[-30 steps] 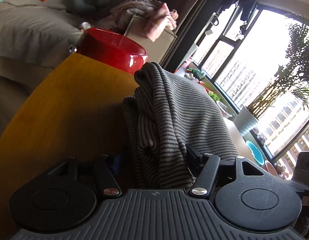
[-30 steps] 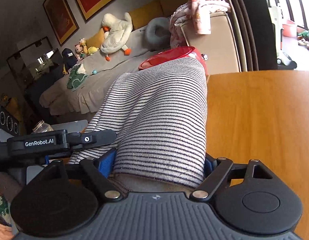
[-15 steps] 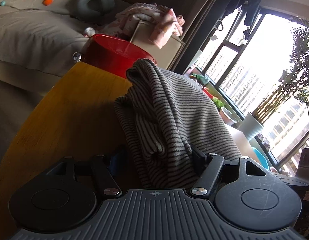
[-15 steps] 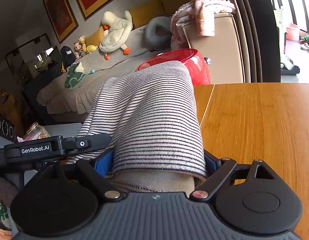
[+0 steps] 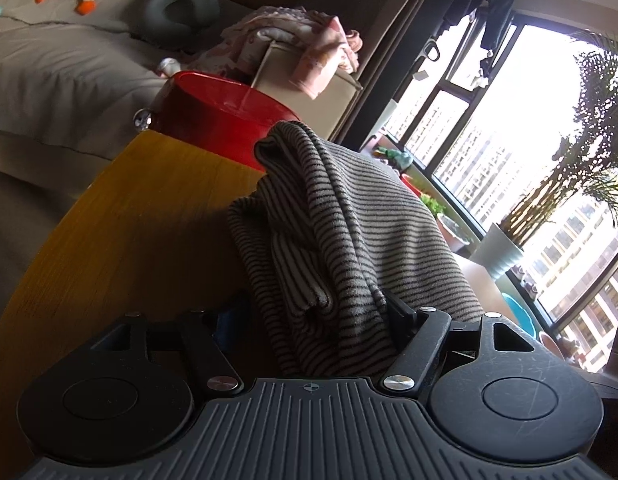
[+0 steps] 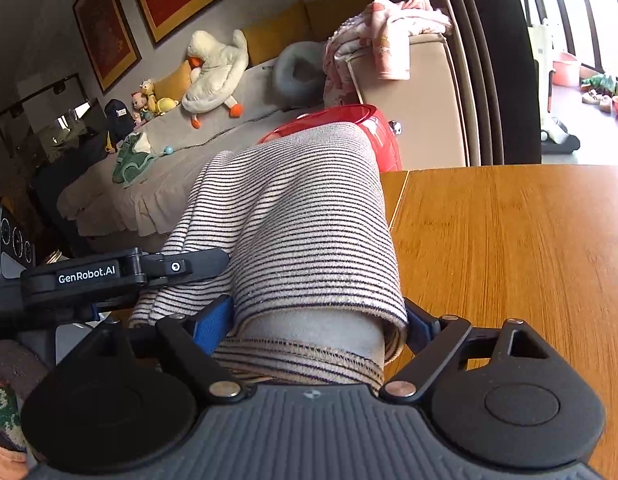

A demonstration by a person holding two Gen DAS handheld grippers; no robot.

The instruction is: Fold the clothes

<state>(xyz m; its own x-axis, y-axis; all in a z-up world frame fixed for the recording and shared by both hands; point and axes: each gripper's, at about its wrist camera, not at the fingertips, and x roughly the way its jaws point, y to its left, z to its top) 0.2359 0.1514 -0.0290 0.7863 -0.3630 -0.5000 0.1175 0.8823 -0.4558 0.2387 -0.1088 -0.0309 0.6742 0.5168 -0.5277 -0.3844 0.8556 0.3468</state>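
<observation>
A grey-and-black striped garment (image 5: 349, 232) is bunched between the fingers of my left gripper (image 5: 309, 316), raised over the wooden table (image 5: 129, 240). The jaws are opening. The cloth leans on the right finger, with a gap beside the blue left pad (image 5: 223, 320). In the right wrist view the same garment (image 6: 301, 216) fills my right gripper (image 6: 313, 316) from pad to pad. Those jaws are closing on the folded bundle. Cloth hides both pairs of fingertips. One left gripper finger (image 6: 189, 266) reaches into the garment from the left.
A red tub (image 5: 213, 120) stands at the table's far edge, in front of a beige box with pink clothes (image 5: 309, 52) on it. A grey sofa with soft toys (image 6: 217, 68) lies beyond. Bare tabletop (image 6: 509, 260) spreads right of the garment; windows and a potted plant (image 5: 505, 248) are further right.
In the left wrist view the table corner and red tub have drifted right and down. A gap has opened beside the left pad. The right wrist view has barely shifted.
</observation>
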